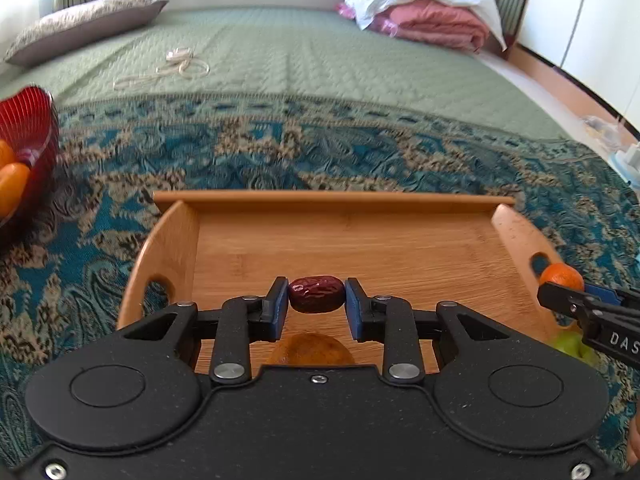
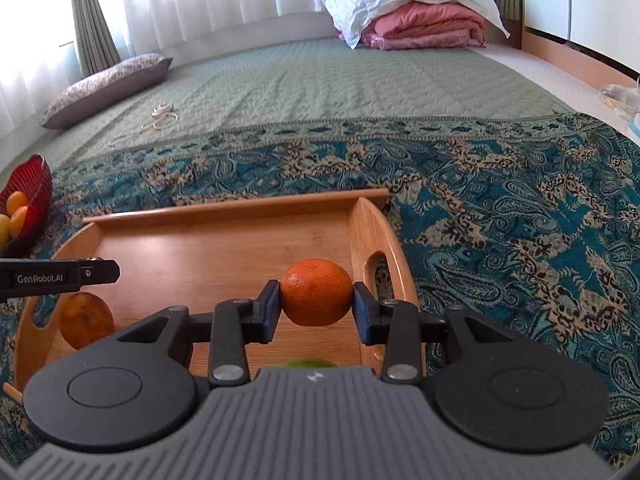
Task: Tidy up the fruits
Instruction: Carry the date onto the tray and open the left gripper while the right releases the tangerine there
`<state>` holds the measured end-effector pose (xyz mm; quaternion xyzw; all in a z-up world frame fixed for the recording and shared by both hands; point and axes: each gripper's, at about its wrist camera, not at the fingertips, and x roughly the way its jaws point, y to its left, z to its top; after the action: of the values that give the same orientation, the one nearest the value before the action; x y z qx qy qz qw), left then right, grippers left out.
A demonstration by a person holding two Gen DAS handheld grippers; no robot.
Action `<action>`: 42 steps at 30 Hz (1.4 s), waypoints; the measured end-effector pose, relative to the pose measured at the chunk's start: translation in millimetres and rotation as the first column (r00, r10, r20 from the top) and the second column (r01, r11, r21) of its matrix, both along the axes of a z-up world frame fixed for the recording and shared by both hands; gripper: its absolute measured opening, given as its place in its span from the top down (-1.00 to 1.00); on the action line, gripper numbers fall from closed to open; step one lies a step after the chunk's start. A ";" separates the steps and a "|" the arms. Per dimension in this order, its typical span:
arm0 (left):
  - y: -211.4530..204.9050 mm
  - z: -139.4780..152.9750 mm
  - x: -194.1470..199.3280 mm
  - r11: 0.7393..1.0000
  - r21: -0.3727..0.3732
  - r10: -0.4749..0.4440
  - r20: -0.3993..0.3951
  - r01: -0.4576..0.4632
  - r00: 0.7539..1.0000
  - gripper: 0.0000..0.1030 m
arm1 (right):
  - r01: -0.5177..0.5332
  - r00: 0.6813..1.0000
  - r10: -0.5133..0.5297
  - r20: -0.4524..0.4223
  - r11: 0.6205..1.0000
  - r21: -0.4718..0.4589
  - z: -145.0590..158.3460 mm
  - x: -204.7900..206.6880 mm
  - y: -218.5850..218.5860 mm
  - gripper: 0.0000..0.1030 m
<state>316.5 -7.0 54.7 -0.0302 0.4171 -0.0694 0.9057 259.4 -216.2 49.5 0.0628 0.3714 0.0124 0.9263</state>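
A red date [image 1: 316, 294] was clamped in the left gripper [image 1: 317, 304] jaws; an orange [image 2: 316, 293] was clamped in the right gripper [image 2: 316, 307] jaws, both over the wooden tray [image 1: 332, 201].

The left gripper [image 1: 316, 300] has a matte black body with two round raised discs, black linkage arms pinned by silver screws, and blue pads [image 1: 280, 308] on its fingers. The right gripper [image 2: 316, 300] matches it, though its near housing is grey and ribbed. White lettering marks each gripper's side: "GenRobot.AI" and "DAS".
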 end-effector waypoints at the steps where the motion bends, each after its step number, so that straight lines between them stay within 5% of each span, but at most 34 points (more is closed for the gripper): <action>1: 0.0 -3.5 2.3 1.000 0.003 0.002 -0.011 -0.002 1.000 0.45 | 0.001 1.000 -0.001 -0.009 1.000 -0.001 -2.6 1.8 0.2 0.19; 42: -0.8 -21.4 8.6 0.999 0.034 0.013 -0.037 -0.012 0.999 0.42 | -0.006 0.997 0.005 -0.080 1.000 -0.018 -24.0 12.4 2.0 0.11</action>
<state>325.1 -7.7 33.3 -0.0188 0.4350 -0.0562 0.8985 271.8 -214.1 25.5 0.0535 0.4084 0.0090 0.9112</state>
